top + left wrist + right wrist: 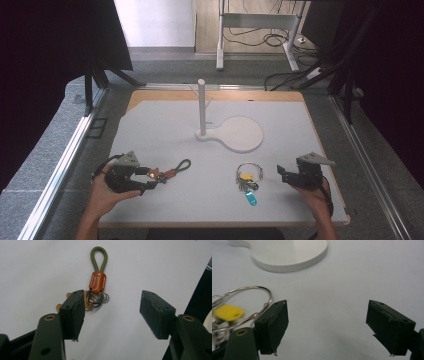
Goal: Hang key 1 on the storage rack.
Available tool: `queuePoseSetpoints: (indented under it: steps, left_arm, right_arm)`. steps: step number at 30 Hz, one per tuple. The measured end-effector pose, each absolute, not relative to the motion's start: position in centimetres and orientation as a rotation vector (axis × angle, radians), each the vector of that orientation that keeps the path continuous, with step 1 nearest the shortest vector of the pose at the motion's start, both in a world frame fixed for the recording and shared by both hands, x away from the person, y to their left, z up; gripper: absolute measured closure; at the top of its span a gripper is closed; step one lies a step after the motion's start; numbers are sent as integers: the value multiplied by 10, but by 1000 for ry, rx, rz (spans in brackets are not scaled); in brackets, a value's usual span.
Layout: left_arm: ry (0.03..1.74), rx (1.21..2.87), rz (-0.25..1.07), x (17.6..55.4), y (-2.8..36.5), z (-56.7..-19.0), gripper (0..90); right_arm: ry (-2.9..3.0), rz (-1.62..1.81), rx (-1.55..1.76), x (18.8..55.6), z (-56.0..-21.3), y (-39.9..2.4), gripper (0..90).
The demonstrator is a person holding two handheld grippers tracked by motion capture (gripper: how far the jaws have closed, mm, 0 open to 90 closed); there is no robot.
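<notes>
A keychain (172, 171) with a green cord loop (99, 257), an orange leather tab (98, 282) and small metal rings (97, 299) lies on the white mat at the left. My left gripper (150, 179) is open just short of it; in the left gripper view (112, 307) one jaw partly hides a brass key. A wire key ring (248, 175) with a yellow tag (228, 312) and a blue tag (251, 199) lies right of centre. My right gripper (281, 175) stands open beside it, nothing between its jaws (327, 320).
A white stand with an upright post (201, 107) and a round flat base (242, 134) sits at the middle back of the mat (165, 125); its disc (289, 252) lies ahead of the right gripper. Metal rails run along both table sides.
</notes>
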State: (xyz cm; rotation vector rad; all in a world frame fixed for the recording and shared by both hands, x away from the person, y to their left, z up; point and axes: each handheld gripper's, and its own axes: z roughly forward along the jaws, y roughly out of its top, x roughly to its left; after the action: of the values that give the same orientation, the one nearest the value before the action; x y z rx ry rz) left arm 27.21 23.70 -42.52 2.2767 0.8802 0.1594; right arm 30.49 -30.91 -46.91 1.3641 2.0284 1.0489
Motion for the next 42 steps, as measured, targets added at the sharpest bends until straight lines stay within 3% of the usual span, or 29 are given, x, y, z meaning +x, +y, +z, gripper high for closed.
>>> queuePoseSetpoints:
  steps: [7, 20, 42]
  left_arm:
    - [893, 2246, 171, 274, 235, -426, 351]
    - [876, 2203, 131, 280, 236, -421, 305]
    - [737, 2391, 67, 313, 214, -386, 360]
  right_arm:
    - [2025, 1203, 1354, 294, -462, -325, 251]
    - [2083, 1194, 1342, 297, -467, -329, 286]
    - [2136, 1139, 1301, 300, -468, -323, 300]
